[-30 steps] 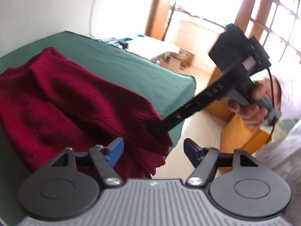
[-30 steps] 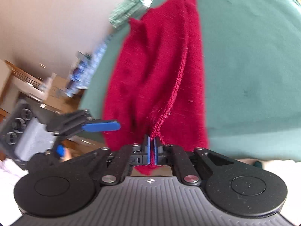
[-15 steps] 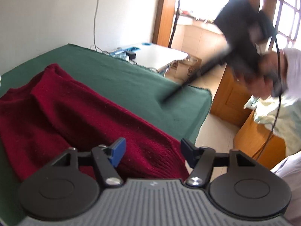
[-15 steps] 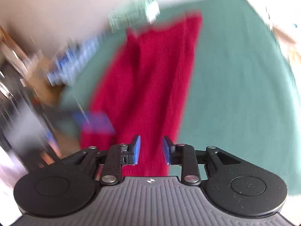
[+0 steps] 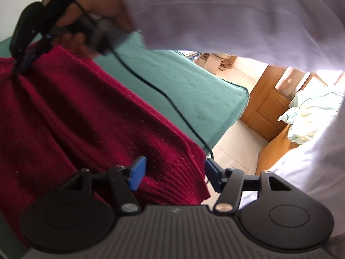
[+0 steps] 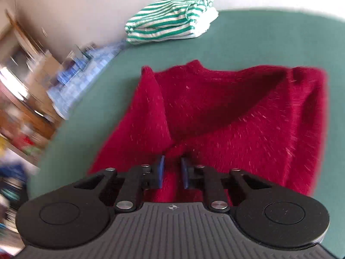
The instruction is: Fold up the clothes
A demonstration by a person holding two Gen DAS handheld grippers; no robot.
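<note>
A dark red knit sweater [image 5: 75, 118] lies on a green-covered table [image 5: 183, 82]. My left gripper [image 5: 174, 166] is open, its blue pads straddling the ribbed hem corner at the near edge without pressing it. A hand holds my right gripper [image 5: 24, 62] at the sweater's far end, top left in the left wrist view. In the right wrist view the sweater [image 6: 237, 118] is spread wide, and the right gripper [image 6: 173, 164] has its jaws closing, a narrow gap left. A raised ridge of red knit sits between the pads, which are not clearly pinching it.
A folded green-and-white striped garment [image 6: 170, 21] lies at the table's far edge by the wall, with a blue checked cloth [image 6: 86, 73] to its left. A pale sleeve [image 5: 215, 17] and a black cable [image 5: 161, 92] cross above the sweater. Beyond the table stand wooden furniture [image 5: 265, 108] and heaped pale clothes [image 5: 312, 112].
The right gripper let go of the sweater's hem, opened, swung across to the garment's other end and is narrowing there. The arm now crosses the left view. The left gripper shifted slightly along the hem.
</note>
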